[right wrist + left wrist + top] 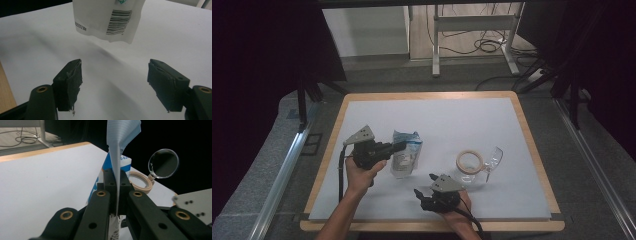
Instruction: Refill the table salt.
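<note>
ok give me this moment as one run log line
left gripper: shut on packet | right gripper: open, nothing held | packet: off the table

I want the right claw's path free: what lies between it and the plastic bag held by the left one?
Nothing: in the right gripper view, bare white mat separates the open right claw from the bag.

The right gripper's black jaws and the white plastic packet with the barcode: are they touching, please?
Apart. In the right gripper view, the right gripper stands open, and bare table lies between it and the packet.

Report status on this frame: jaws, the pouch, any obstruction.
Left gripper shut on pouch edge. Right gripper open, empty, facing pouch. Magnifying glass lies aside, clear.
</note>
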{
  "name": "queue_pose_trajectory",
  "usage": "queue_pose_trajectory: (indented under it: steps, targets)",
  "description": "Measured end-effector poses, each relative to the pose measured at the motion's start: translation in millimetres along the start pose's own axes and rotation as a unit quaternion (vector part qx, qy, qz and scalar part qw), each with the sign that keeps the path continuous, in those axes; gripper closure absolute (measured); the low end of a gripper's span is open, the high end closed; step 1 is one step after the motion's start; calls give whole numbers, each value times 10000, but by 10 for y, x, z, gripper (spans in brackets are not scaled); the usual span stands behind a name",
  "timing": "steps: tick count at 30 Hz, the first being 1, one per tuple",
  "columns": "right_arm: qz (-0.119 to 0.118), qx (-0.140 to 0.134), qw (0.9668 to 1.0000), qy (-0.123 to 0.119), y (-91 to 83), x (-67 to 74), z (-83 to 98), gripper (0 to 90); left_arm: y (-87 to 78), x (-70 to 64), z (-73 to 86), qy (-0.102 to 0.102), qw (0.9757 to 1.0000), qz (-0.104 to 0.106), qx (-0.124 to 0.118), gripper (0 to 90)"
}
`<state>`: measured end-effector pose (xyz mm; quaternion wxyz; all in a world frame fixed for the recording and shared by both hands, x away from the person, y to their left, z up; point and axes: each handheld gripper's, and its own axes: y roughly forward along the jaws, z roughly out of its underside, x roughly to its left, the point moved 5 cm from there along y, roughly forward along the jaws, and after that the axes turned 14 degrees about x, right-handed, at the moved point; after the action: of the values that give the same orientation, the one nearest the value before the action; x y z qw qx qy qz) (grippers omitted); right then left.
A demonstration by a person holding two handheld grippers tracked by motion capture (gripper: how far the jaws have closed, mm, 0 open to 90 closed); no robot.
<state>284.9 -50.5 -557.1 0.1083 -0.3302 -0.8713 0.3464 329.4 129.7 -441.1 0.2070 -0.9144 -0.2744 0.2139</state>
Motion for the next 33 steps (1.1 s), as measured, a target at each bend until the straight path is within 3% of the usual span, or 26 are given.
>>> queue_pose_trajectory:
  steps: [10, 22, 28, 29, 33]
  targets:
    - [-6, 129, 9998, 153, 109, -33, -85, 241, 66, -70, -13, 19, 10000, 34, 80, 900]
    - [387, 332, 9987, 37, 256, -69, -191, 193, 40, -265, -176, 123, 9997, 206, 8, 900]
    - [741, 72, 9972, -110, 233, -40, -257, 197, 107, -323, -212, 103, 9995, 312, 31, 900]
    - [877, -9, 9959, -229, 223, -32, -264, 219, 130, -326, -213, 97, 9994, 321, 43, 900]
    - [918, -120, 9951, -340, 207, -10, -249, 296, 208, -325, -221, 50, 9993, 363, 107, 900]
